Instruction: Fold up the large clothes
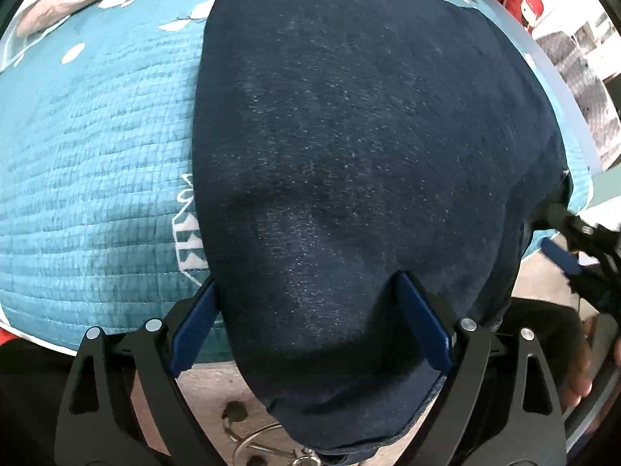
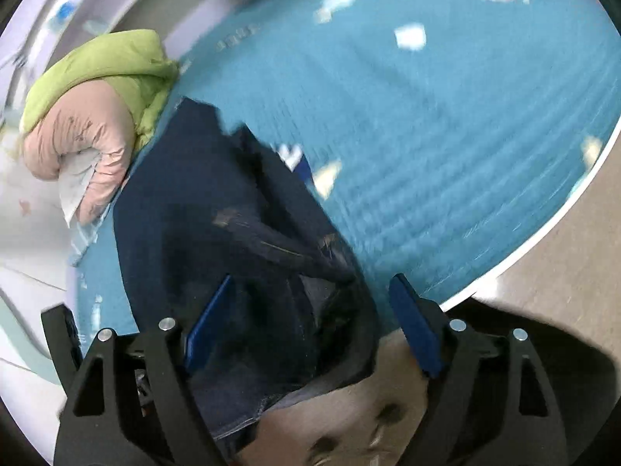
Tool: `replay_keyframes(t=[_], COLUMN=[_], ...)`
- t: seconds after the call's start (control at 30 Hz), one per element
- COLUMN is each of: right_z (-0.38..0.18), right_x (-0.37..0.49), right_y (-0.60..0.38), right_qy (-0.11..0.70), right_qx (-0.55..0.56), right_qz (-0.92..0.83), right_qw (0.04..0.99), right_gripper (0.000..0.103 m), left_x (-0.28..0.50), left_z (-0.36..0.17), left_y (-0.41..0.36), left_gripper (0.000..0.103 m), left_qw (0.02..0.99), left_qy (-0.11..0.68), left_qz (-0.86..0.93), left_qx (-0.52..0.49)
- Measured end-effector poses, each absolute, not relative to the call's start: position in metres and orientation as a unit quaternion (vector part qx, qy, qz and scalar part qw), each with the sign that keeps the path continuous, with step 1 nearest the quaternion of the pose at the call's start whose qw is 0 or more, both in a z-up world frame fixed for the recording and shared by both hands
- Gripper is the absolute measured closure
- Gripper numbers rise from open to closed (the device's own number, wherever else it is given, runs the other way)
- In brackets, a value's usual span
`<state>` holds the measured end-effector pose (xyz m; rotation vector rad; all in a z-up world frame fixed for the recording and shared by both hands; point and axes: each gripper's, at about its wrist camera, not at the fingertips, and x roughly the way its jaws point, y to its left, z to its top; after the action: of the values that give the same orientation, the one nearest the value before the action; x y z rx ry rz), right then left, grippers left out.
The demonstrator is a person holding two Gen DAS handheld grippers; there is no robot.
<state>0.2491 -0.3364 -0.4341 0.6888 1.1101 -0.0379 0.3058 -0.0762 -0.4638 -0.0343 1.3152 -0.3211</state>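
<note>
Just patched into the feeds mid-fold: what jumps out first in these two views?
The navy garment dominates, spread over the teal quilted mat, its near end hanging off the edge between the open left gripper fingers. In the blurred right wrist view the right gripper is open too, with the garment's bunched end between its fingers. A rolled green and pink bundle lies at the mat's far left.

Matt navy knit garment (image 1: 349,155) on quilted teal cloth bedspread (image 1: 97,155).
</note>
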Motion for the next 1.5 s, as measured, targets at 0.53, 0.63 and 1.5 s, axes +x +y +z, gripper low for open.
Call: replay_keyframes(t=[0.53, 0.63, 1.5], right_z=[-0.472, -0.486, -0.338], right_x=[0.261, 0.265, 0.300], right_y=[-0.351, -0.352, -0.252], right_qy=[0.552, 0.547, 0.494], right_qx=[0.445, 0.469, 0.299], right_qz=[0.105, 0.085, 0.172], right_qw=[0.697, 0.688, 0.798], right_gripper=[0.022, 0.020, 0.086], left_x=[0.324, 0.325, 0.300], left_z=[-0.468, -0.469, -0.412], left_y=[-0.057, -0.009, 0.058], left_gripper=[0.010, 0.010, 0.052], left_qw=[0.753, 0.743, 0.786], left_qy=[0.621, 0.617, 0.530], left_qz=[-0.207, -0.205, -0.242], left_qx=[-0.066, -0.158, -0.205])
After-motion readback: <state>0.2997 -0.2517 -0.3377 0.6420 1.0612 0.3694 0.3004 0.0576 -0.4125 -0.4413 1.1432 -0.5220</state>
